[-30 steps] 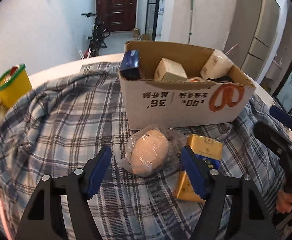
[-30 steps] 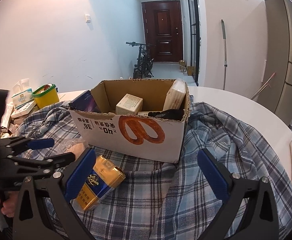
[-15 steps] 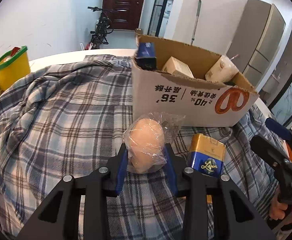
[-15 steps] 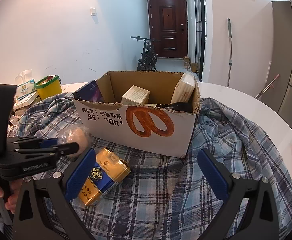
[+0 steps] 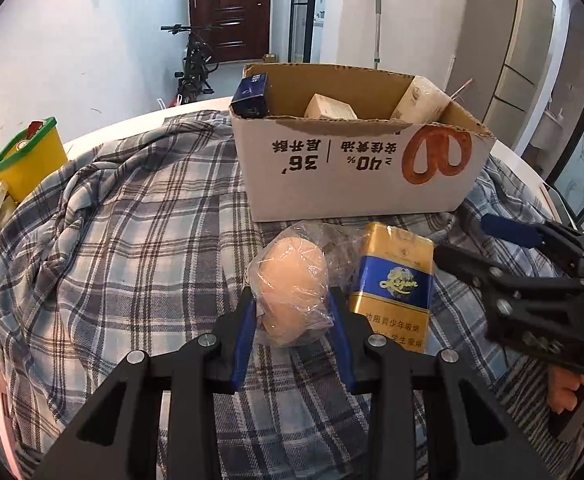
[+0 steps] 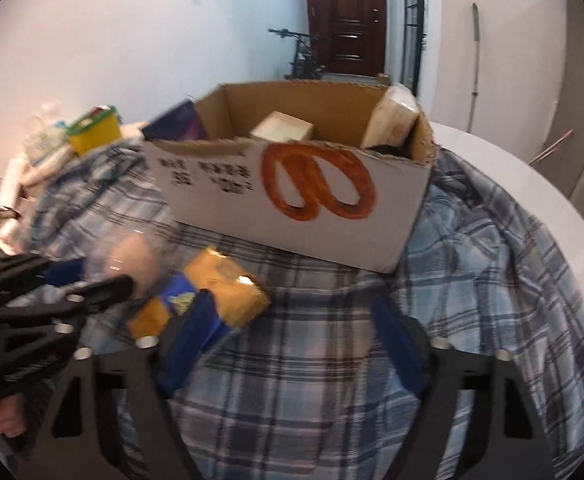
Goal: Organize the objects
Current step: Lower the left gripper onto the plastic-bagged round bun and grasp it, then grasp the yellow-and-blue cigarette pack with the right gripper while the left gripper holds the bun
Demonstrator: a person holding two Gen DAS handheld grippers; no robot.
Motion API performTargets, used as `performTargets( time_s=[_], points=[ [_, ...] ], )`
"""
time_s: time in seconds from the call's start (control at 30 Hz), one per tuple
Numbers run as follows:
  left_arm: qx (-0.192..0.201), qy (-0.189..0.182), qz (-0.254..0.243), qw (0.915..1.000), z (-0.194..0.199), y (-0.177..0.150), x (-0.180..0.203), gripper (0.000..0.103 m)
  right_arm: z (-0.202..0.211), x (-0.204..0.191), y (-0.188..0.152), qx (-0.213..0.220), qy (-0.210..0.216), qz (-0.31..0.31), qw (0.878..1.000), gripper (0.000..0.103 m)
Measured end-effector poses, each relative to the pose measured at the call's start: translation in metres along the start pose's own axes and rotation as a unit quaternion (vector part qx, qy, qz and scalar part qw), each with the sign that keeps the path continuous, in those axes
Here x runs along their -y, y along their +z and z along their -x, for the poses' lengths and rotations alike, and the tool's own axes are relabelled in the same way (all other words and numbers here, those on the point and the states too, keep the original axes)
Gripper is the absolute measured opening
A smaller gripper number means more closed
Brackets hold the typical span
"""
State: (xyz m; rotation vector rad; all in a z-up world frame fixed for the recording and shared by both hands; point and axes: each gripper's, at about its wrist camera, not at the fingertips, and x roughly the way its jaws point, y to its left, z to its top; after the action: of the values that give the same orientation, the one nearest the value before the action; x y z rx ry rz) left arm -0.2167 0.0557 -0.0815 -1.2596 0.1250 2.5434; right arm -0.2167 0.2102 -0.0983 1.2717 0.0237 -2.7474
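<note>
Change since half a second ago: the left claw (image 5: 292,316) is kept clamped on the plastic-wrapped bun (image 5: 294,286), blue pads pressed against both its sides, and the bun is now seen further from the cardboard box (image 5: 356,172) than before. The right claw (image 6: 292,344) has been brought nearer to the gold-and-blue carton (image 5: 392,284); its jaws are held wide and empty, the left pad overlapping the carton in the blurred right wrist view. Whether contact is made cannot be told.

Location: bun and carton are found on the plaid cloth (image 5: 124,240) covering the round bench (image 6: 532,184), just in front of the box.

Markings: box front printed upside down with "36'" and "40%", Chinese characters and an orange pretzel-like loop. The carton's script logo is too small to be read. A yellow tub (image 5: 28,156) with green rim is noted at far left.
</note>
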Motion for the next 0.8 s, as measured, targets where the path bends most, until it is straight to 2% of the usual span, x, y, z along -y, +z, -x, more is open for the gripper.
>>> performTargets(
  time_s=[0.07, 0.1, 0.2, 0.4, 0.53, 0.6, 0.7, 0.8],
  points=[
    [-0.004, -0.002, -0.004, 1.0000, -0.001, -0.001, 0.002, 0.037, -0.010, 0.000, -0.002, -0.026, 0.003, 0.000, 1.000, 0.039],
    [-0.007, -0.007, -0.008, 0.9999, -0.001, -0.002, 0.004, 0.037, -0.015, 0.001, -0.003, -0.037, 0.007, 0.001, 0.999, 0.037],
    [-0.016, -0.028, -0.017, 0.9993, -0.004, -0.003, 0.011, 0.037, -0.020, 0.000, -0.004, -0.048, 0.020, -0.003, 0.999, 0.036],
    [0.003, -0.046, -0.014, 0.9988, 0.004, -0.003, 0.012, 0.037, -0.007, 0.020, 0.002, -0.012, 0.034, -0.055, 0.998, 0.036],
    [0.053, -0.040, 0.032, 0.9973, 0.021, 0.000, -0.002, 0.037, 0.005, 0.027, 0.003, 0.021, 0.018, -0.071, 0.997, 0.048],
    [0.087, -0.023, 0.057, 0.9943, 0.033, 0.002, -0.013, 0.037, 0.010, 0.021, 0.004, 0.030, 0.029, -0.057, 0.998, 0.060],
    [0.121, 0.000, 0.076, 0.9897, 0.044, 0.002, -0.022, 0.037, 0.012, 0.003, 0.003, 0.031, 0.035, -0.020, 0.999, 0.062],
    [0.134, 0.012, 0.075, 0.9881, 0.050, 0.002, -0.025, 0.037, 0.010, -0.010, 0.001, 0.022, 0.039, 0.013, 0.999, 0.064]
  ],
)
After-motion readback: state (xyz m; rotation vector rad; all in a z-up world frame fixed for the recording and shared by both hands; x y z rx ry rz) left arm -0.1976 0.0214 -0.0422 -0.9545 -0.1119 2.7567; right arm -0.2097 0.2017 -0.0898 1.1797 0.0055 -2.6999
